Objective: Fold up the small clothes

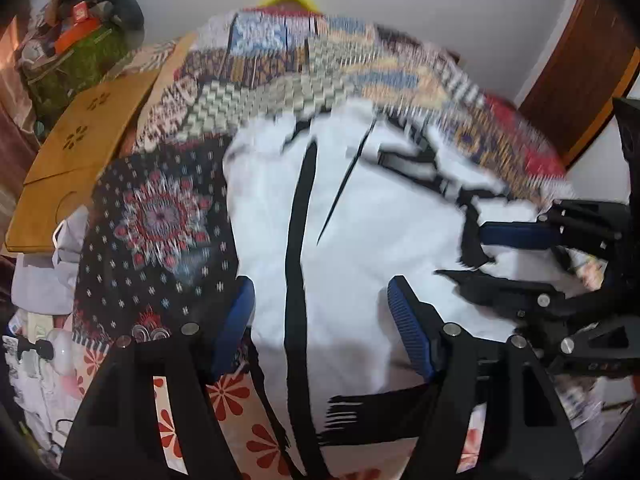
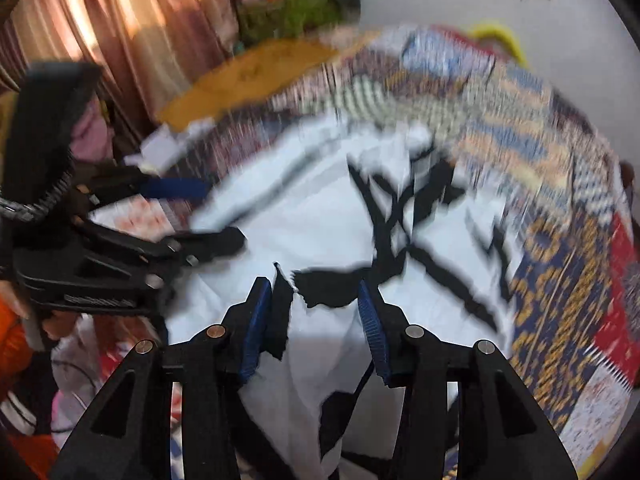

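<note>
White garment (image 1: 360,220) with black stripes spread on patchwork bedcover (image 1: 280,76). Left tool (image 1: 322,320) wide open, near hem between its fingers, no grip. Right tool (image 2: 316,324) also spread, fabric edge between its fingers, unclamped. Wooden board (image 1: 80,152) beside the cover

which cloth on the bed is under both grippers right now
The white garment with black stripes, spread over the patterned bedspread. Both the left gripper and right gripper straddle it, open; the bedspread lies around it.

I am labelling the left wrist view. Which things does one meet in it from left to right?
Wooden board → dark flower-pattern cloth → white garment with black stripes → right gripper.
</note>
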Tool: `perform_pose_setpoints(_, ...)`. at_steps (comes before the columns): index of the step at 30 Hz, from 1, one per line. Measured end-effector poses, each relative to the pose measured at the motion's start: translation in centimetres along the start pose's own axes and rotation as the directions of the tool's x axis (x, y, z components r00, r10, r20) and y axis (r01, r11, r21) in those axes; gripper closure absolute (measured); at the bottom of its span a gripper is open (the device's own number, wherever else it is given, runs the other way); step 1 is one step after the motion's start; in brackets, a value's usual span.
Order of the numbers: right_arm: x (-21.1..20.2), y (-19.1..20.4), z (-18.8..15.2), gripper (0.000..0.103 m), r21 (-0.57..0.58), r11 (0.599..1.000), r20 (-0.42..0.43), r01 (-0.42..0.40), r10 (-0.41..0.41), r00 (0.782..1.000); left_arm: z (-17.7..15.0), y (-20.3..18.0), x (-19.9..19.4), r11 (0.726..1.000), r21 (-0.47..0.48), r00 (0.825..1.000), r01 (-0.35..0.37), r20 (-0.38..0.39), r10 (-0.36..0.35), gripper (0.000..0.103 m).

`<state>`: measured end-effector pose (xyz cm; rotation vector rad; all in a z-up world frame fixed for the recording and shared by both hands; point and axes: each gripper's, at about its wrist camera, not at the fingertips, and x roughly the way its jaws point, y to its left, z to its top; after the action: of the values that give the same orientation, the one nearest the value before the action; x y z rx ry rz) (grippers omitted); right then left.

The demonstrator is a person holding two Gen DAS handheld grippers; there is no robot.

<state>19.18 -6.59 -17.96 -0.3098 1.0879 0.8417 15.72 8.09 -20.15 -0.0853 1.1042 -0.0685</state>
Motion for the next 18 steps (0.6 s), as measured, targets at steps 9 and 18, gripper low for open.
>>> perform_pose_setpoints(9, -0.8, -1.2, -1.1, 0.062, 0.055, 0.998, 0.031, -0.018, 0.016, 0.999, -2.3, 2.1, 0.7, 0.997, -0.058, 0.999, -0.046, -0.014, 0.046, 0.033)
perform_pose_setpoints(18, -5.2, -1.4, -1.4, 0.062, 0.139, 0.990, 0.162, -0.023, 0.000, 0.987, -2.3, 3.7, -3.5, 0.987, -0.142, 0.994, -0.075, 0.074, 0.086, 0.034)
